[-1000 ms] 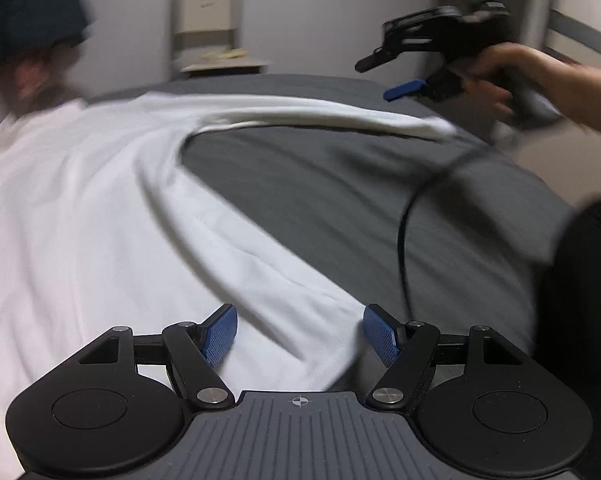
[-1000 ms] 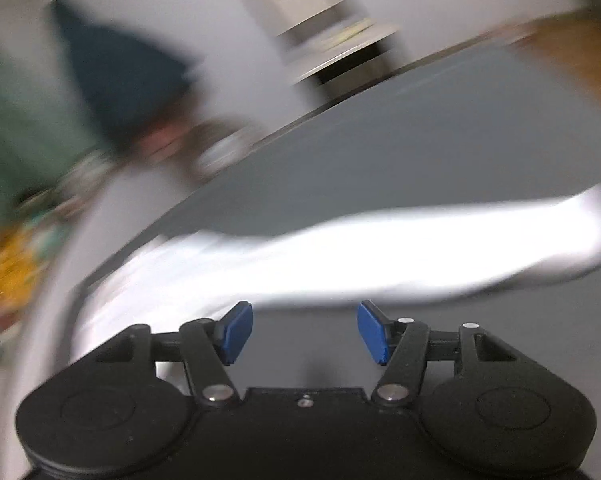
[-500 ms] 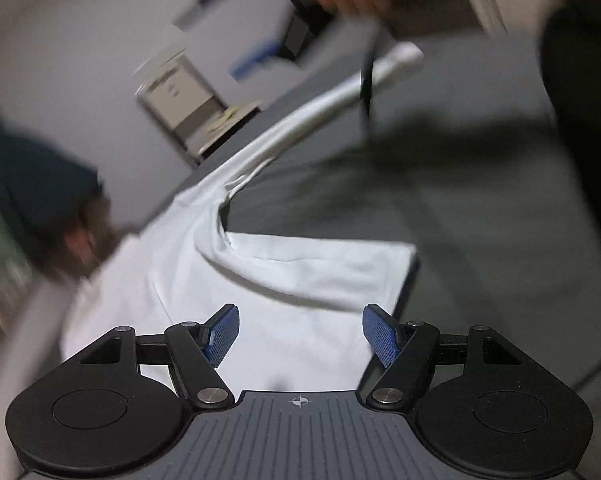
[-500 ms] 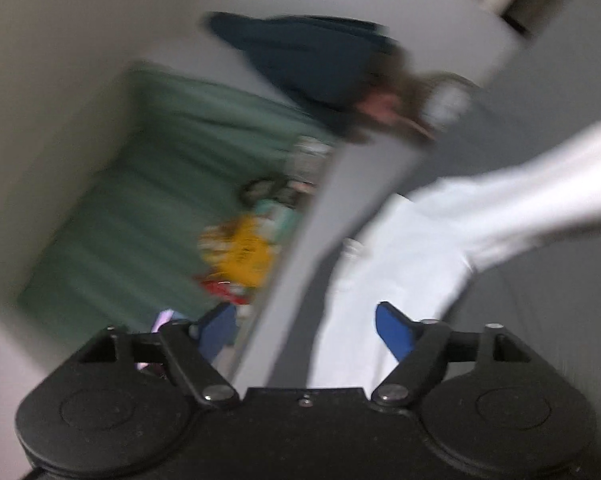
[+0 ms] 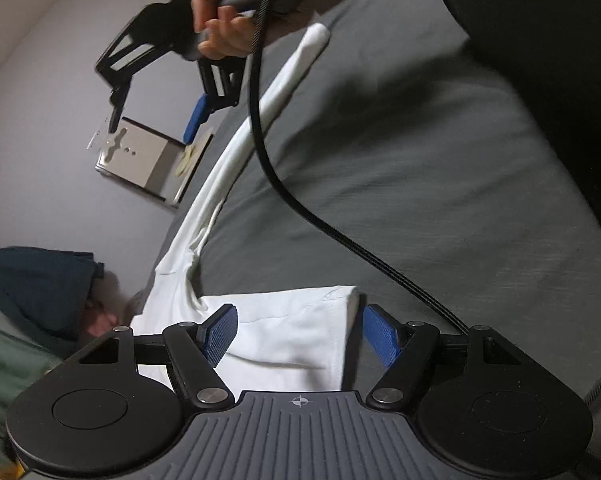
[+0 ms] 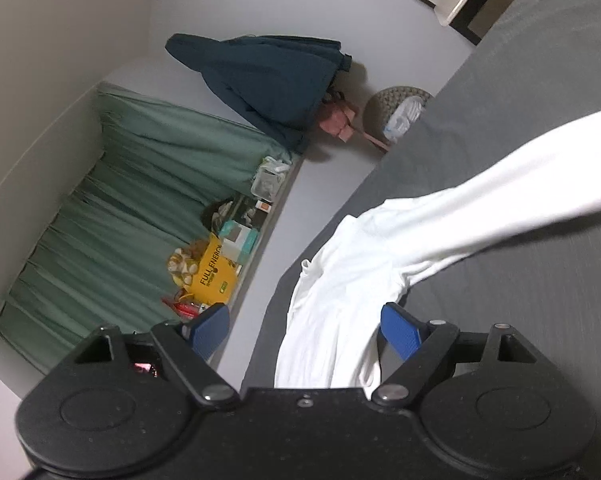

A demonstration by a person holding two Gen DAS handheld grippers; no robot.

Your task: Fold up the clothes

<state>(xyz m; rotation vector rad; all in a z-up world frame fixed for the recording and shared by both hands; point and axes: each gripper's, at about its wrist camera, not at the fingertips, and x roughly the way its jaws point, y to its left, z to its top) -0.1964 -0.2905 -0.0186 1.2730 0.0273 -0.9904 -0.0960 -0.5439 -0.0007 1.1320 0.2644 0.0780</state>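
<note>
**Ana:** Left wrist view first, and the left gripper (image 5: 296, 334) is hovering low with its blue pads spread wide, gripping nothing. Right under it, one sleeve end of the white long-sleeved shirt (image 5: 284, 332) is lying flat, its hemmed cuff edge sitting between the pads.

**Ben:** And the right gripper (image 5: 156, 120) is hanging up in the air across from it, held in a hand (image 5: 224, 20), fingers parted, nothing in them. Its own camera is agreeing: pads wide apart, the shirt's body (image 6: 340, 300) passing beneath.

**Ana:** So how is this cloth going to behave?

**Ben:** Looking light and very soft to me, thin knit, no stiffness at all. It is rumpling at the armpit and draping wherever it lands, so I'm judging it will sag from any single pinch and slide easily over that grey bedsheet (image 5: 440, 184).

**Ana:** Where would you be taking hold?

**Ben:** At seamed spots, since they're giving the pads something thicker: the cuff hem under the left gripper, or the shoulder seam. Pinching mid-panel risks catching just one layer.

**Ana:** Moving outward, the far sleeve (image 5: 276, 92) is stretching long and narrow across the bed toward the right gripper, rolled in on itself.

**Ben:** Plain white, no print showing, both sleeves out from the body rather than tucked. Whether any fold is in the body already, I can't tell from here.
</note>
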